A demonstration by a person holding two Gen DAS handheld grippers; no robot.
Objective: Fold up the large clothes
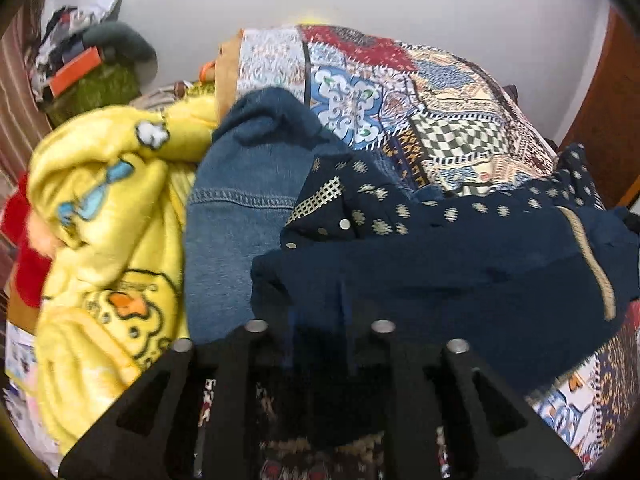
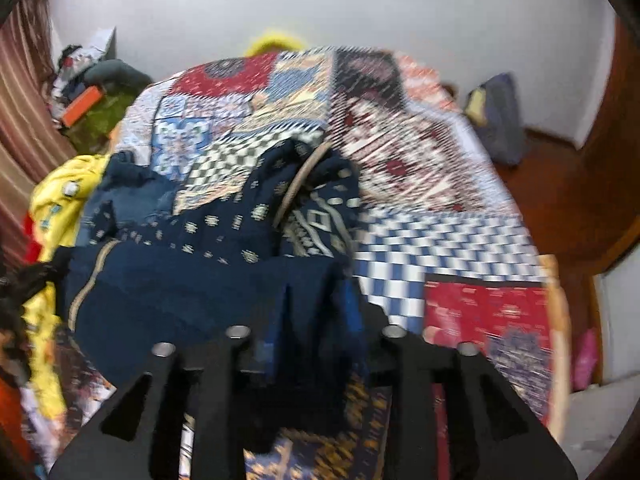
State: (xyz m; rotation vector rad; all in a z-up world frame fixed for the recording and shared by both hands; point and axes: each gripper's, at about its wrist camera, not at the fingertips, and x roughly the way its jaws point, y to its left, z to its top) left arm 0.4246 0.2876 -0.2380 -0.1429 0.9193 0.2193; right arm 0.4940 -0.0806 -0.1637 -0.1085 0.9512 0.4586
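A large navy garment (image 1: pixel 460 256) with small cream motifs and a gold trim band lies across the patchwork bedspread (image 1: pixel 440 92). My left gripper (image 1: pixel 320 344) is shut on its near left edge; dark cloth bunches between the fingers. My right gripper (image 2: pixel 316 344) is shut on the garment (image 2: pixel 192 280) at its near right edge. The cloth is stretched between the two grippers and raised a little off the bed. The fingertips are hidden in the fabric.
A blue denim garment (image 1: pixel 240 200) and a yellow cartoon blanket (image 1: pixel 112 220) lie to the left on the bed. A cluttered heap (image 1: pixel 88 64) stands by the striped curtain. The bedspread (image 2: pixel 440 200) ends at the right near a wooden floor with a bag (image 2: pixel 500 120).
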